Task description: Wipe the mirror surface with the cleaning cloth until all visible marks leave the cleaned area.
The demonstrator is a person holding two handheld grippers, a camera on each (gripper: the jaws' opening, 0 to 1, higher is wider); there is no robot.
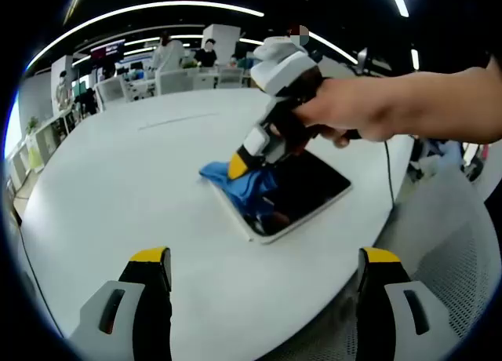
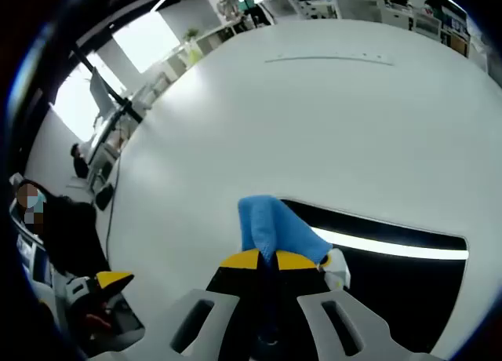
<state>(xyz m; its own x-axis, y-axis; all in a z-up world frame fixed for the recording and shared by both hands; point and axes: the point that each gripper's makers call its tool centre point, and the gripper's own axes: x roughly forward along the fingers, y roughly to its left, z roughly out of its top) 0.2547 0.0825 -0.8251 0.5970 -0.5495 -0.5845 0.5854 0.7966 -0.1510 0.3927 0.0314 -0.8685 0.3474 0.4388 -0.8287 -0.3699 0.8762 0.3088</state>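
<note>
A: Where's the cloth (image 2: 274, 227) & mirror (image 1: 302, 190) rn?

B: Mirror lies flat on the white bench (image 1: 141, 188), near the edge closest to the left gripper's camera. Blue cloth sits bunched on the mirror's left end in the left gripper view, spilling a bit onto the bench. In the right gripper view it rises as a fold just ahead of the yellow tips, w/ the dark glass stretching off to the right.

A: How will they handle?

B: Judging by looks: cloth is soft, light, crumples easily, so pinch a thick fold, not a single layer. Mirror is thin, stiff, prob. slick & breakable; unheld, it could skate on the smooth bench under a hard push. Press flat, moderate force.

A: Fingers?

B: Right gripper (image 2: 267, 259), held in a hand (image 1: 369, 110), has its fingers brought together, tips nearly meeting, clamped on the cloth & pressing it down onto the glass. Left gripper (image 1: 263, 267) hangs over the bench short of the mirror, fingers spread wide, holding & touching nothing.

A: Marks on the glass?

B: Can't tell; surface shows ceiling-light reflections, too dark to judge smudges.
</note>
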